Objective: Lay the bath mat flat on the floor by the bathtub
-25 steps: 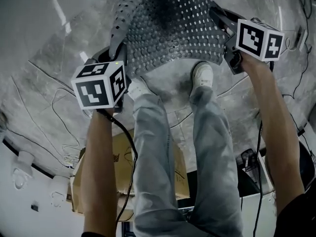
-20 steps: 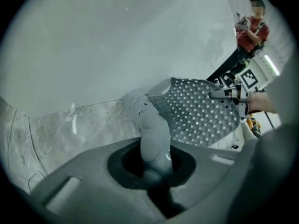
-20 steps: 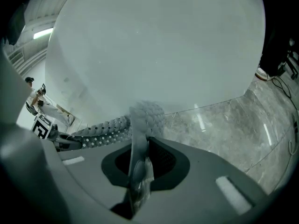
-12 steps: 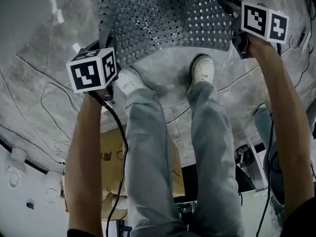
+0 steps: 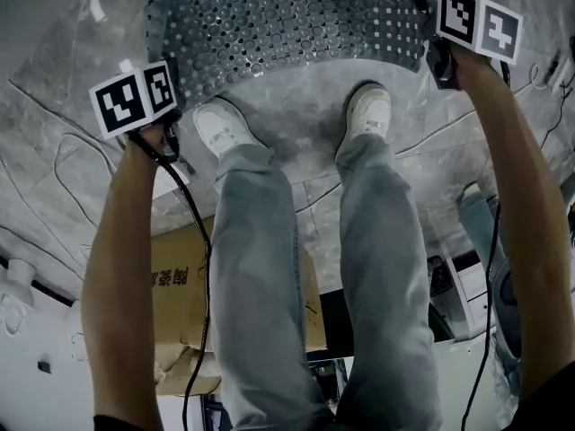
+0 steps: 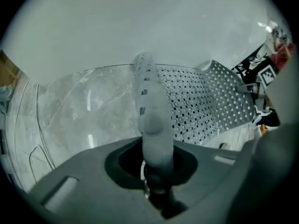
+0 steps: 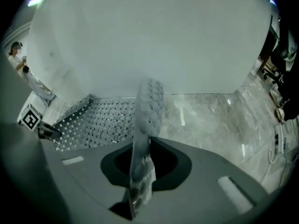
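Note:
The grey perforated bath mat (image 5: 287,25) is stretched wide between my two grippers, low over the marble floor (image 5: 305,146), just beyond the person's shoes. My left gripper (image 5: 164,68) holds the mat's left edge; in the left gripper view that edge (image 6: 152,111) rises from between the jaws of the left gripper (image 6: 156,174). My right gripper (image 5: 424,3) holds the right edge, a strip (image 7: 147,111) standing up out of the right gripper (image 7: 139,174). Both pairs of jaws are opening with the mat still between them. The white bathtub wall (image 6: 140,27) stands behind the mat.
The person's legs and white shoes (image 5: 220,126) (image 5: 370,110) stand on the floor right behind the mat. A cardboard box (image 5: 180,285) lies behind the legs. Cables (image 5: 63,164) run over the floor at left. Another person (image 7: 21,62) stands at the far left.
Both grippers have moved apart and forward, the left further left. The mat, bunched and curled a second ago, now hangs spread wide and nearly flat.

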`<state>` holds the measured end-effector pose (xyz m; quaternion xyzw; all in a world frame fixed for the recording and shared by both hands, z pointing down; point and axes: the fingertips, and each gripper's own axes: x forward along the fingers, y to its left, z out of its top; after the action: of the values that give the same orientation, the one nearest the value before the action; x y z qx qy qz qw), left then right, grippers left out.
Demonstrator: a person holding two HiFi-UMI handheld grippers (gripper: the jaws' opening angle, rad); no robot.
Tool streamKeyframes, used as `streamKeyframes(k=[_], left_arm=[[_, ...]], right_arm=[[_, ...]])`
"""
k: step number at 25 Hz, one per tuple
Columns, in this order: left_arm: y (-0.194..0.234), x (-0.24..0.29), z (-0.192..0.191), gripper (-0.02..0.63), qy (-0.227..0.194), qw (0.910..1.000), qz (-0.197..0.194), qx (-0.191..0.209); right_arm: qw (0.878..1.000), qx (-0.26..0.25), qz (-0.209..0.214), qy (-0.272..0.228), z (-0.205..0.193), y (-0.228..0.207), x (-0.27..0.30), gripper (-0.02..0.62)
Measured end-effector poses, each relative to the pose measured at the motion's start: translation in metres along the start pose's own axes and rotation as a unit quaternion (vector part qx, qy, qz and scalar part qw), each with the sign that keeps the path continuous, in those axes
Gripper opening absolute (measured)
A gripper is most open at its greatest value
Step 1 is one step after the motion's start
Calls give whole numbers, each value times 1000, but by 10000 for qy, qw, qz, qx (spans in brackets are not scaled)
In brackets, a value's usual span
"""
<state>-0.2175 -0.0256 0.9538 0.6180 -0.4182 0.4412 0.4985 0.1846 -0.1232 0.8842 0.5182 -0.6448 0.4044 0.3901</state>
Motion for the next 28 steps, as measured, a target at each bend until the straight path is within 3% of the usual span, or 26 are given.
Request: streamKeyframes(k=[1,4,6,11,16,18,21,24,28], left_arm=[[3,0,-2,59,54,9999,1,-139],[10,-2,-4,209,52,9961,-175,-865],[11,-6,0,229,-16,9933,-242,-1134],[-2,-22,7,229,-32,9917,-367,-1233],[-29,-45,16,164,-110,9894,-470,-1366],[-43,-58,23,139,-272,9852,-615,-1574],[-60,-77,29,101,-466,9803,-699,-1788],[-73,-91,28,9,-469,9794,-678,-1844],[-94,-112,24,3,-452,9790,-777,-1830]], right_arm=[[9999,-37,-128,84,-6,-4,1,52],[9988,-199,-377,251,-19,-16,-1,100],[9983,-232,-453,293,-20,-23,-5,135],[9987,158,-464,108,-14,-26,-30,132],[9986,289,-435,76,-11,-22,-56,75],[9985,400,-363,-6,-12,-17,-68,6],[9979,605,-226,-10,-18,-9,-80,6],[9967,791,-178,28,-23,-2,-89,6],[9929,1183,-71,-56,-21,6,-108,6]])
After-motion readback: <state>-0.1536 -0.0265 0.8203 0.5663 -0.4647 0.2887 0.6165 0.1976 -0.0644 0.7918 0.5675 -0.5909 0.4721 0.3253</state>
